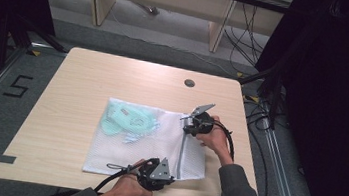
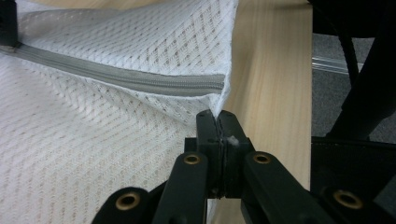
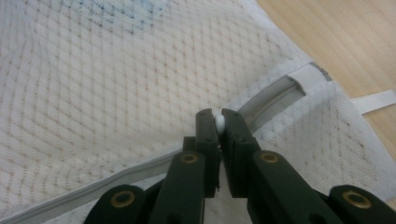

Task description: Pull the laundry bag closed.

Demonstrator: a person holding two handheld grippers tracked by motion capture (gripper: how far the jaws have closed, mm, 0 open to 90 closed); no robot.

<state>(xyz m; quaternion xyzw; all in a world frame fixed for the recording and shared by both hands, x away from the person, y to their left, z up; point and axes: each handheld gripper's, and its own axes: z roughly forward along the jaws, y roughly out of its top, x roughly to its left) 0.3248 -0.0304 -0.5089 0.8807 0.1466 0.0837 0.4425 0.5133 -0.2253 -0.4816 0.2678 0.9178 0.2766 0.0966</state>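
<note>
A white mesh laundry bag lies flat on the wooden table with a pale green garment inside it. A grey zipper runs along the bag's right side. My left gripper is at the bag's near right corner. In the left gripper view its jaws are shut on the mesh edge just past the zipper's closed end. My right gripper is at the far end of the zipper, and the right gripper view shows it shut on the small white zipper pull.
A round cable hole sits near the table's far edge. A white fabric tab sticks out from the bag's corner. Tripod legs stand on the floor at left. Cables and a dark curtain lie to the right.
</note>
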